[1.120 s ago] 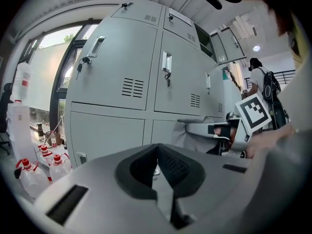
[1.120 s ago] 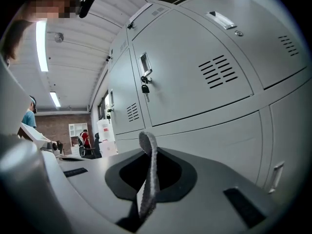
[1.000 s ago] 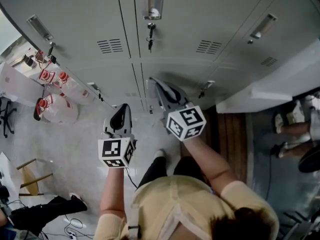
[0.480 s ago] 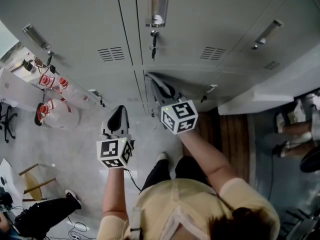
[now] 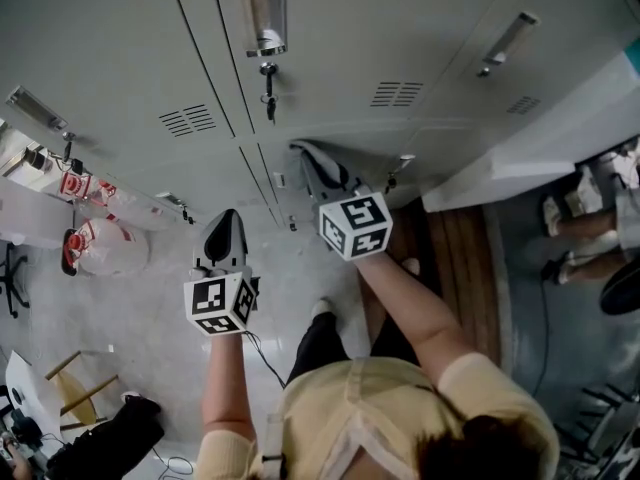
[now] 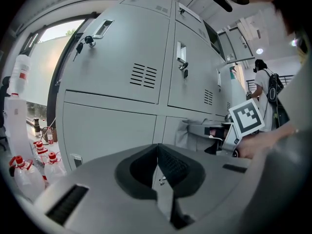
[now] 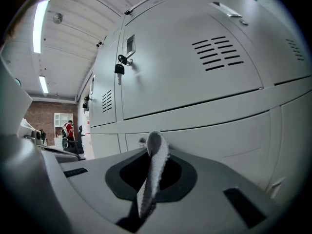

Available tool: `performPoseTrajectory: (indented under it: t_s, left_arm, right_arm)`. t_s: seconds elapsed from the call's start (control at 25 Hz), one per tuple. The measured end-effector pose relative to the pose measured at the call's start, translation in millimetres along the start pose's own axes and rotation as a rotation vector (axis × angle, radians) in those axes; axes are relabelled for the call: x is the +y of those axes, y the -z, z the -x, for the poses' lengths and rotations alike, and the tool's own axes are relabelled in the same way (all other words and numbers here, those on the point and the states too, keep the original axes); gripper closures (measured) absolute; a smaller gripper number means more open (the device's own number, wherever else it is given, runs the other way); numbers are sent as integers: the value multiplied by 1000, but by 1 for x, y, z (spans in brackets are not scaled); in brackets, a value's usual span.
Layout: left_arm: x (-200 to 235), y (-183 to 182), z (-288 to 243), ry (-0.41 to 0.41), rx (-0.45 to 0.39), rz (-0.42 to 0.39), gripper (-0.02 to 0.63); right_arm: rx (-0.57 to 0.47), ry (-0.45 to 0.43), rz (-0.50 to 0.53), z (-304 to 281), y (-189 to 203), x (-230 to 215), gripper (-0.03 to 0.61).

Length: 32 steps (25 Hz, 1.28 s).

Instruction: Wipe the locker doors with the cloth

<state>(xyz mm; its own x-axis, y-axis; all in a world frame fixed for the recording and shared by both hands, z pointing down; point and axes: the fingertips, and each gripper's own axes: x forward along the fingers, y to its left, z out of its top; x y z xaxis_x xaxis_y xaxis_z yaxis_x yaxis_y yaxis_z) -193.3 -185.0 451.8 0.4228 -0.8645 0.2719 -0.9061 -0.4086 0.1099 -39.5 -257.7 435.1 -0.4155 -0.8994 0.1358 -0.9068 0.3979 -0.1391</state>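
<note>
Grey metal locker doors (image 5: 330,28) fill the top of the head view. My right gripper (image 5: 306,154) is shut on a grey cloth (image 5: 318,164), with its tip close to the lower locker door (image 5: 345,133); I cannot tell whether the cloth touches the door. In the right gripper view the cloth (image 7: 155,155) stands as a pinched fold between the jaws of the right gripper (image 7: 152,172), in front of the lower door (image 7: 219,135). My left gripper (image 5: 226,220) hangs lower and to the left, away from the lockers. Its jaws are shut and hold nothing (image 6: 157,155).
A key (image 5: 267,83) hangs from an upper door lock, also seen in the right gripper view as a key (image 7: 118,68). Red-capped water bottles (image 5: 95,243) stand on the floor at left. A white ledge (image 5: 500,178) juts out at right, with a person's feet (image 5: 580,208) beyond.
My right gripper with the cloth has moved a little up and left, closer to the lower locker door. The left gripper has barely shifted.
</note>
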Motion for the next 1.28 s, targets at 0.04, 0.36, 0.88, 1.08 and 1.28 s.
performPoseTrajectory:
  t_s: [0.04, 0.36, 0.88, 1.08, 1.28]
  left_arm:
    - [-4, 0, -2, 5, 0, 1, 611]
    - [-34, -3, -17, 41, -10, -5, 611]
    - [-68, -6, -28, 116, -5, -22, 611]
    - [-84, -9, -37, 153, -6, -28, 611]
    - [-104, -10, -45, 192, 2, -41, 611]
  right_arm:
    - [2, 10, -2, 3, 1, -6, 563]
    - [-3, 83, 10, 29, 3, -52, 563]
    - [-15, 242, 18, 71, 0, -121, 563]
    - [-3, 293, 16, 84, 3, -142, 563]
    - [18, 324, 0, 94, 7, -157, 563]
